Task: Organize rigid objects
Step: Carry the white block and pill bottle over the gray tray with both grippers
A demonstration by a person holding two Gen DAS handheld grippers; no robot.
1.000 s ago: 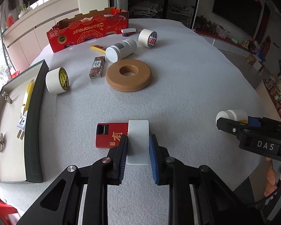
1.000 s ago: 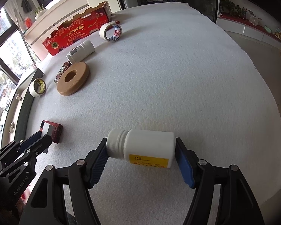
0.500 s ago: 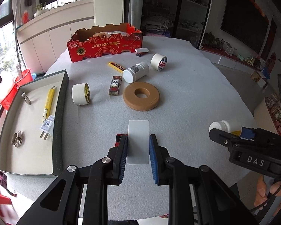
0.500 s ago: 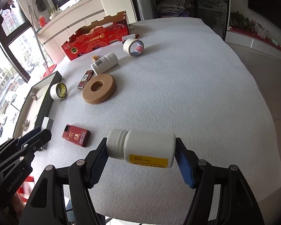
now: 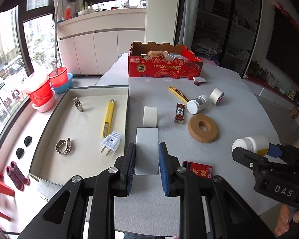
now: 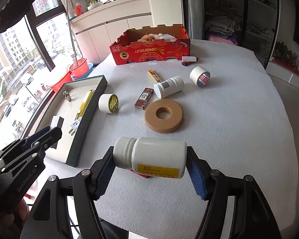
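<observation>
My left gripper (image 5: 147, 157) is shut on a flat white box (image 5: 147, 149) and holds it in the air near the right wall of the grey tray (image 5: 127, 103). It also shows in the right wrist view (image 6: 49, 131), above the tray (image 6: 89, 117). My right gripper (image 6: 150, 171) is shut on a white pill bottle (image 6: 151, 160), held sideways above the table's near edge. The bottle also shows in the left wrist view (image 5: 251, 144). A red packet (image 5: 199, 171) lies on the table below the grippers.
The tray holds a yellow knife (image 5: 109, 117), a white plug (image 5: 110, 144), a hose clamp (image 5: 63, 146) and a metal clip (image 5: 77, 104). On the table lie a tan ring (image 6: 163, 115), tape rolls (image 6: 108, 103) (image 6: 200, 76), another white bottle (image 6: 168, 86), a small dark packet (image 6: 144, 98) and a red carton (image 6: 149, 49).
Both grippers have risen well above the table with their objects. The left gripper has carried the white box off the red packet and leftward to the tray.
</observation>
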